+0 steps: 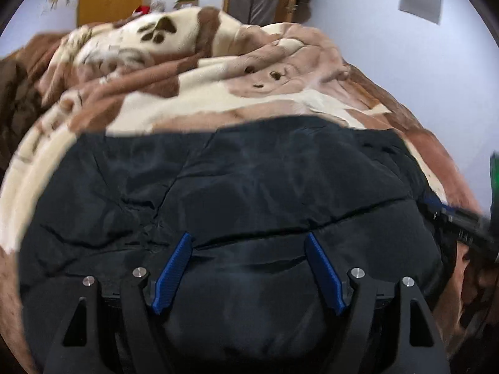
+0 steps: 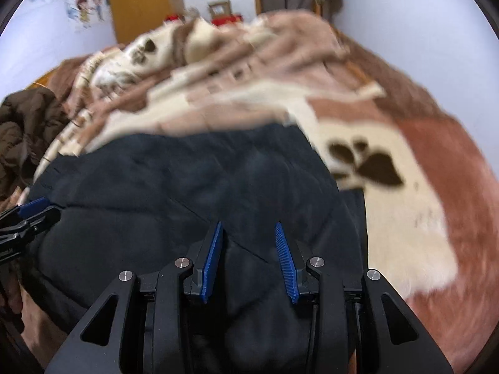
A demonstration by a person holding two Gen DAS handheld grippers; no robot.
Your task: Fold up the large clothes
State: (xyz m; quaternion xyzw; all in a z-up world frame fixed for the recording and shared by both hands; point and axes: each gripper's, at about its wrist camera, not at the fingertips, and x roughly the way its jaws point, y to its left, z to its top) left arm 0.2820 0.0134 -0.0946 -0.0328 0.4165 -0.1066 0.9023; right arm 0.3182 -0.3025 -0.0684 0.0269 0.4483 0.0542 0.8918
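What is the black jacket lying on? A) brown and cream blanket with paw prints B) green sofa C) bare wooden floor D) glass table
A: the black jacket is spread flat on a brown and cream blanket with dark paw prints, which shows around the jacket's far and side edges in both wrist views.

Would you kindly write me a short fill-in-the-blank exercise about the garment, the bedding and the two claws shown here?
1. The padded jacket lying on the bed is ____ in colour.
2. The blanket beneath it bears dark ____ prints.
3. The ribbed pads on each claw are coloured ____.
4. Of the left claw and the right claw, the ____ one stands wider open.

Missing words: black; paw; blue; left
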